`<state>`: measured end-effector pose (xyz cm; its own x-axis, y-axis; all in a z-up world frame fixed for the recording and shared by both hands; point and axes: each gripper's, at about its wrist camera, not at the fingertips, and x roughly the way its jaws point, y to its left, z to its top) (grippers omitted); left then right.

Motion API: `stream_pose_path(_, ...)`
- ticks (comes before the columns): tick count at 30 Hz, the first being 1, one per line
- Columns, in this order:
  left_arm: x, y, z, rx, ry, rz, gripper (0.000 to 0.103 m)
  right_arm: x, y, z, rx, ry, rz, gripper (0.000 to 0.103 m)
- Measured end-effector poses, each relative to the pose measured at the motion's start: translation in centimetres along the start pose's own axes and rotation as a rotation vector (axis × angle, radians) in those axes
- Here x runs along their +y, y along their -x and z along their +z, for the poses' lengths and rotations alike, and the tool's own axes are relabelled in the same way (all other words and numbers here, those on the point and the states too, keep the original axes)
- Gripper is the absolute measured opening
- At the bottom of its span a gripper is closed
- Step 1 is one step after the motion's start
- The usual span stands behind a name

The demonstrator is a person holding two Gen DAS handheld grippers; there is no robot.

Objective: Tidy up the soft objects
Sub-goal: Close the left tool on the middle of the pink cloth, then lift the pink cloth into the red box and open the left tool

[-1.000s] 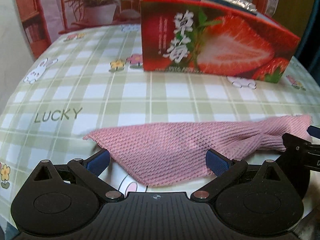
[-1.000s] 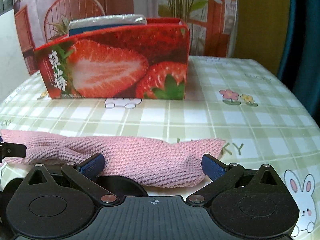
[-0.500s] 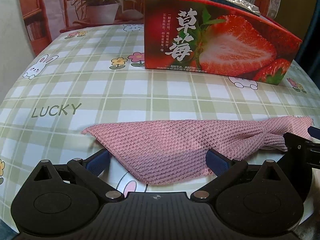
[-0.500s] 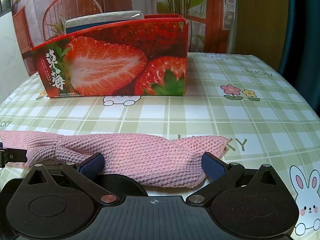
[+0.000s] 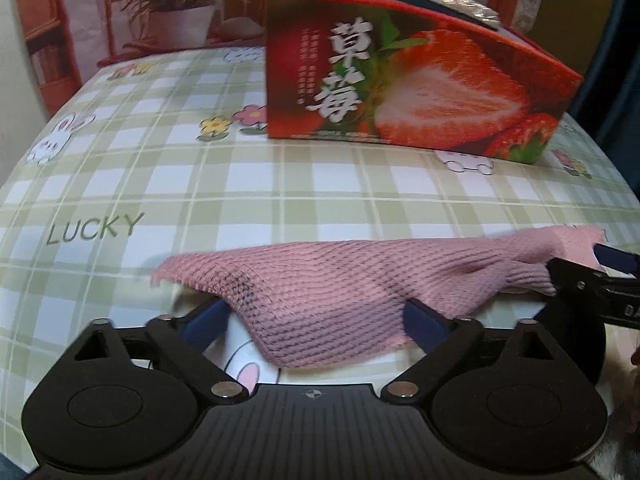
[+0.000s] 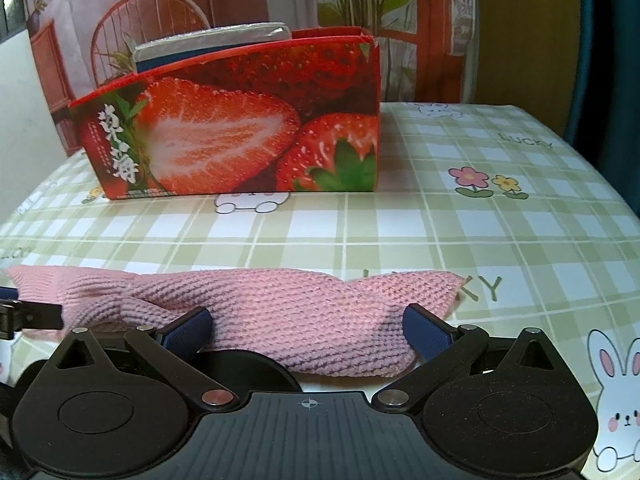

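Left gripper (image 5: 316, 316) is pitched down toward the worktop (image 5: 280, 184), its blue fingertips (image 5: 208, 318) straddling the left end of the pink knitted cloth (image 5: 340, 284). Its jaws are closing; the cloth lies between them, draped over the pads, and the pads do not yet visibly pinch it. That end of the cloth is blurred.

Right gripper (image 6: 306, 328) is likewise tilted down, jaws spread wide, blue pads (image 6: 188, 326) at either side of the cloth's (image 6: 288, 312) right end. The cloth lies slack between and over them; released, no grip seen.

The cloth stretches across the near part of the worktop, on the green-and-white checked covering printed with rabbits, flowers and "LUCKY". It is bunched near its middle. Each view shows the other gripper's finger at the cloth's far end.

Strawberry-printed box (image 6: 240, 128) stands open-topped on the worktop beyond the cloth, well apart from it. Inside it: a dark blue item in shiny clear wrapping (image 6: 216, 40), sticking up above the rim at the left side.
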<state>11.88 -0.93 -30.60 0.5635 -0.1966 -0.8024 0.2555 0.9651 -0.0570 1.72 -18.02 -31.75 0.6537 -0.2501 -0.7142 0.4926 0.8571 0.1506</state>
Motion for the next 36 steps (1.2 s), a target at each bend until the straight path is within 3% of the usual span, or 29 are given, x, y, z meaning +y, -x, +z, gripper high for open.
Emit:
stream_pose_path(4,-0.5,0.3,0.0,-0.015,-0.017,-0.025,0.077,0.2,0.3,0.2,-0.005,0.006,0.042,0.083)
stream_pose_path(7,-0.4,0.5,-0.1,-0.027,-0.006,-0.077,0.057,0.5,0.4,0.3,-0.004,0.01,0.082,0.065)
stream_pose_path(9,-0.5,0.6,-0.1,-0.026,0.002,-0.126,0.036,0.7,0.5,0.4,-0.002,0.011,0.105,0.055)
stream_pose_path(12,-0.6,0.6,-0.3,-0.03,0.0,-0.147,0.028,0.7,0.5,0.4,-0.001,0.009,0.126,0.047)
stream_pose_path(21,0.0,1.8,-0.6,-0.093,0.026,-0.198,0.021,0.8,1.0,0.4,-0.024,0.008,0.179,0.021)
stream_pose_path(28,0.4,3.8,0.9,-0.19,0.038,-0.217,0.02,0.5,2.5,1.6,-0.113,0.01,0.211,0.018)
stream_pose_path(36,0.6,8.3,6.6,-0.375,-0.005,-0.216,0.02,0.7,5.8,6.7,-0.293,0.062,0.254,0.018)
